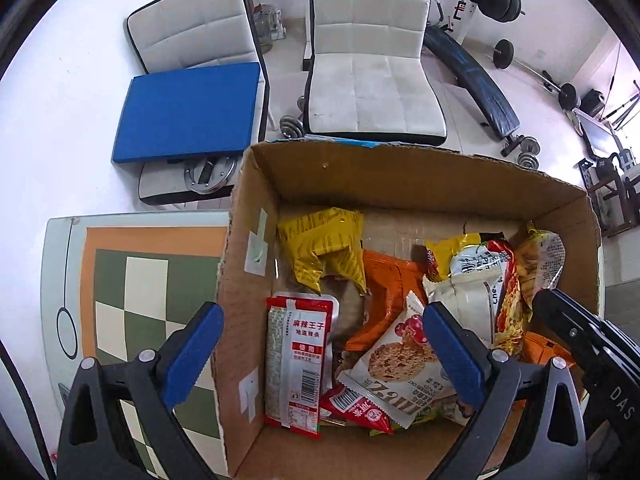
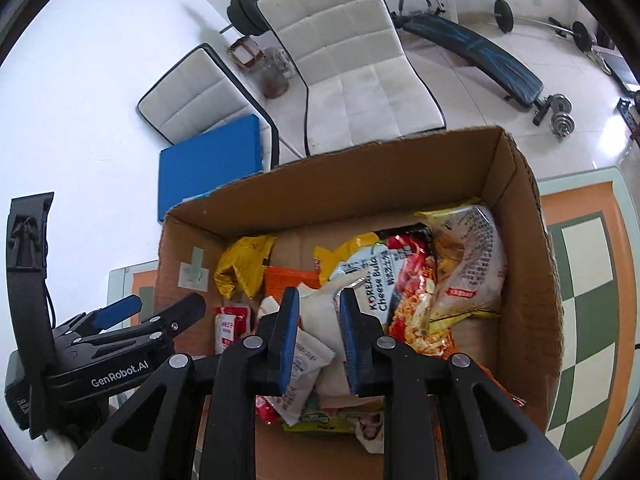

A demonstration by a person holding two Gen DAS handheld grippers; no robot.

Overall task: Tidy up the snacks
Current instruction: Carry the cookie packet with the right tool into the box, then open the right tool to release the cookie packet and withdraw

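Snack packets overlap in the box, hiding much of the orange packet and all but the edge of a green one. The left gripper points steeply down, jaws wide and empty, astride the box's left wall above the red packet. The right gripper, also steep, is closed with nothing gripped, above a white packet.
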